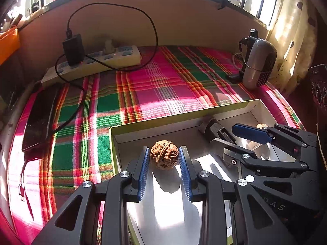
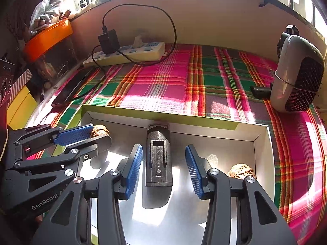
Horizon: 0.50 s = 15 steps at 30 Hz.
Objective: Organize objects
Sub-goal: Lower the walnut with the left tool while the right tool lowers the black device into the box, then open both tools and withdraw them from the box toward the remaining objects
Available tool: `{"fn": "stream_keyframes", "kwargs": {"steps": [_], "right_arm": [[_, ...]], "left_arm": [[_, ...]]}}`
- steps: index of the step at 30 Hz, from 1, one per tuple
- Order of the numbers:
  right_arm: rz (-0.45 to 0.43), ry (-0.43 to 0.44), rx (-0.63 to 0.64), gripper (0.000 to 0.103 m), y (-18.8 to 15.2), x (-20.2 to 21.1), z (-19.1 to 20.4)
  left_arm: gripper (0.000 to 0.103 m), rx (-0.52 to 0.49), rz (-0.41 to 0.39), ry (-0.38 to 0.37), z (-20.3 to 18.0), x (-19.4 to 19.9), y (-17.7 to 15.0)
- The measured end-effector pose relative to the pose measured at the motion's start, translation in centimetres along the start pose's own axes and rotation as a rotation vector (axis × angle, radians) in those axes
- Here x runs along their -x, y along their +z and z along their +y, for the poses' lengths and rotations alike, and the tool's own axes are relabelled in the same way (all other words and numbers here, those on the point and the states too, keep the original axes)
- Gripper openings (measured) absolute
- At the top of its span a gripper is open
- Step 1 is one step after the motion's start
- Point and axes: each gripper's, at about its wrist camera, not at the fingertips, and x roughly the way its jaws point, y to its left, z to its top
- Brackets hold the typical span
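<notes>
A shallow box [image 1: 130, 125] with a yellow-green rim and white inside lies on the plaid cloth; its far wall [image 2: 159, 114] also shows in the right wrist view. My left gripper [image 1: 164, 156] is inside it, its blue pads on both sides of a brown walnut [image 1: 164, 154] that rests on the box floor. My right gripper [image 2: 163, 153] is open, its fingers astride a dark metal block [image 2: 159, 159] without touching it. A second walnut [image 2: 241, 170] lies in the box to the right of my right gripper. The left gripper [image 2: 87, 135] shows at left in the right wrist view.
A white power strip [image 1: 98, 63] with a black charger [image 1: 73, 49] and cable lies at the back. A black phone [image 1: 39, 120] lies at the left edge. A grey fan heater [image 2: 298, 71] stands at the back right. An orange tray [image 2: 49, 38] sits at the far left.
</notes>
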Motion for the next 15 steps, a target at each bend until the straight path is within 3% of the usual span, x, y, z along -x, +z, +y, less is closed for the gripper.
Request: {"fn": "stream_keyframes", "kwargs": {"steps": [15], "right_arm": [[-0.039,-0.010,-0.004,0.048,-0.5,2.7,1.0]], "left_arm": [[0.028,0.010,-0.045,0.015,-0.3,3.3,-0.7]]}}
